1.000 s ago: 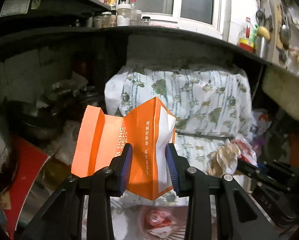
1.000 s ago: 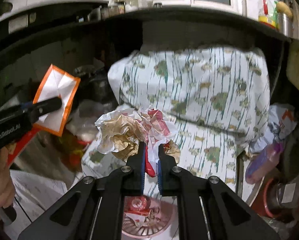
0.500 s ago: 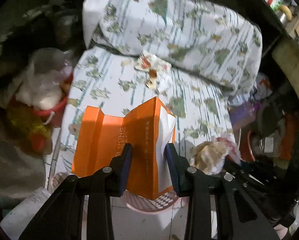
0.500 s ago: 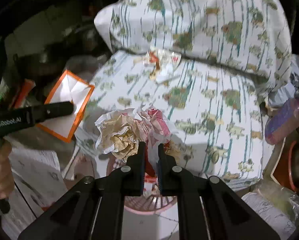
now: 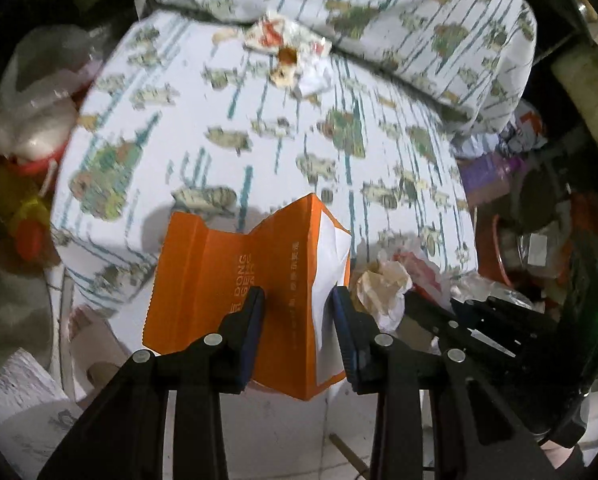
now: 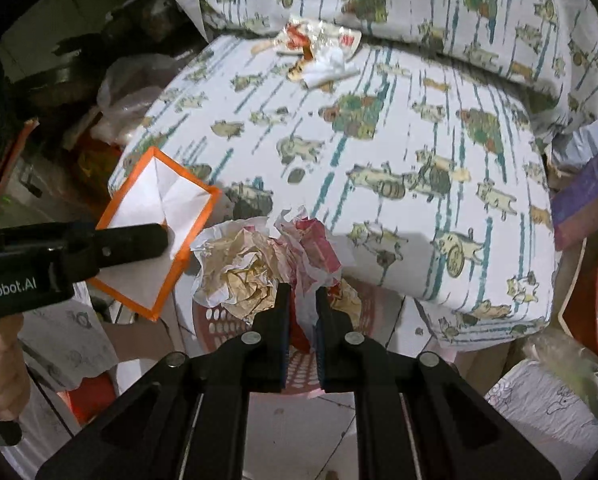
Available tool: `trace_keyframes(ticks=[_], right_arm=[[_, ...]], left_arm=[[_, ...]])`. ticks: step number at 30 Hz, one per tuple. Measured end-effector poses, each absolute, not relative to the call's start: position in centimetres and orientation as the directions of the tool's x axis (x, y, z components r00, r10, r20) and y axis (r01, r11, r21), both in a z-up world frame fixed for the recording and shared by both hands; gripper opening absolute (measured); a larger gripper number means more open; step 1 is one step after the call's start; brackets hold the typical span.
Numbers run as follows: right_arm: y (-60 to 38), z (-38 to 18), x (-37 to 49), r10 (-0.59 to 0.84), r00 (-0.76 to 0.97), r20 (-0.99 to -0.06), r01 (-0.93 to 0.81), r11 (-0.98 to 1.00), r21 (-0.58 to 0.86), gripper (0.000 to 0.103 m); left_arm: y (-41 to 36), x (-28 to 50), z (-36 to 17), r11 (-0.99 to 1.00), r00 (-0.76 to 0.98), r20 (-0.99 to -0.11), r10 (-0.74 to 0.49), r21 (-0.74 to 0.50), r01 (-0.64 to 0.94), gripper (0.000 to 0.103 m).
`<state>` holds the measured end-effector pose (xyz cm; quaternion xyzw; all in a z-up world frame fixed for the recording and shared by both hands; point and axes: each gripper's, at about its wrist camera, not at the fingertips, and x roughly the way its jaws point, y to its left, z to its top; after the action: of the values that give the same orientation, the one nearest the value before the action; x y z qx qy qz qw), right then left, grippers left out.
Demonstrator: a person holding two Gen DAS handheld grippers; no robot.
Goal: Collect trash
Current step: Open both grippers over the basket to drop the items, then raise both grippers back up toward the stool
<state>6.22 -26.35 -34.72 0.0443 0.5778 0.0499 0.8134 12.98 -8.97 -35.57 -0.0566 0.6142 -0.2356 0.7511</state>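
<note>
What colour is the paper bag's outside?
Orange, with a white inside, on the paper bag; clearest in the left wrist view.

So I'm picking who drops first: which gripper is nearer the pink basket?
Right. The right gripper holds the crumpled wrapper directly over the pink basket; the left gripper, with the orange bag, sits off to its left.

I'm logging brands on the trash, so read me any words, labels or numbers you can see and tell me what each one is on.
"DONG" over "GEA", partly hidden by the finger: orange paper bag held in the left gripper.
Small column of Chinese characters on the same bag: too small to read.
"enRobot.AI", start cut off at the picture edge: left gripper's body, right wrist view.
Crumpled wrapper in the right gripper: no readable print.
</note>
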Motion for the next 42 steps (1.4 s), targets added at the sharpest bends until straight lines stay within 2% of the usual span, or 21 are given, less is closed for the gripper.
trace_keyframes(ticks=[9,11,13,17,22,28,31,33,38,40,42], right_arm=[[-26.5,-36.9,6.1,0.178,0.242,-0.954,-0.023,0.984,0.178,0.011],[-26.7,-36.9,6.2,0.186,0.243,-0.952,-0.006,0.982,0.191,0.014],[-26.9,-36.7,6.3,0.177,0.259,-0.950,0.014,0.982,0.187,0.017],[-27.0,-35.9,6.4,0.163,0.305,-0.938,0.030,0.983,0.180,0.029],[-26.6,-34.4,6.4,0.194,0.360,-0.912,0.000,0.978,0.208,0.050],[-25.9,-33.1,6.4,0.130,0.416,-0.900,-0.021,0.991,0.134,0.056],[-25.7,-32.5,6.4,0.127,0.446,-0.886,-0.027,0.991,0.129,0.061],[-25.5,-32.2,6.3,0.122,0.460,-0.880,-0.036,0.992,0.118,0.063],[-24.9,-31.9,6.3,0.101,0.485,-0.868,-0.051,0.995,0.087,0.070],[-24.9,-31.8,6.4,0.096,0.491,-0.866,-0.048,0.995,0.083,0.079],[-25.1,-31.6,6.5,0.087,0.500,-0.862,-0.037,0.996,0.079,0.083]], left_arm=[[-9.7,13.3,-37.6,0.890,0.038,-0.915,-0.401,-0.380,0.252,0.038],[-9.8,13.3,-37.4,0.892,0.054,-0.916,-0.398,-0.372,0.257,0.046],[-9.6,13.4,-37.0,0.908,0.093,-0.925,-0.369,-0.337,0.250,0.069],[-8.9,13.8,-35.9,0.930,0.165,-0.932,-0.323,-0.281,0.237,0.069],[-8.1,13.7,-33.2,0.955,0.325,-0.912,-0.250,-0.177,0.237,0.070],[-7.1,13.2,-30.2,0.977,0.484,-0.859,-0.167,-0.076,0.200,0.079],[-6.6,13.0,-29.1,0.979,0.533,-0.830,-0.163,-0.070,0.191,0.080],[-6.4,12.9,-28.5,0.981,0.563,-0.811,-0.161,-0.066,0.184,0.084],[-6.1,12.2,-27.1,0.978,0.626,-0.759,-0.180,-0.071,0.194,0.085],[-6.1,11.7,-26.5,0.981,0.667,-0.726,-0.167,-0.054,0.187,0.085],[-5.9,11.3,-26.2,0.983,0.693,-0.703,-0.160,-0.052,0.174,0.086]])
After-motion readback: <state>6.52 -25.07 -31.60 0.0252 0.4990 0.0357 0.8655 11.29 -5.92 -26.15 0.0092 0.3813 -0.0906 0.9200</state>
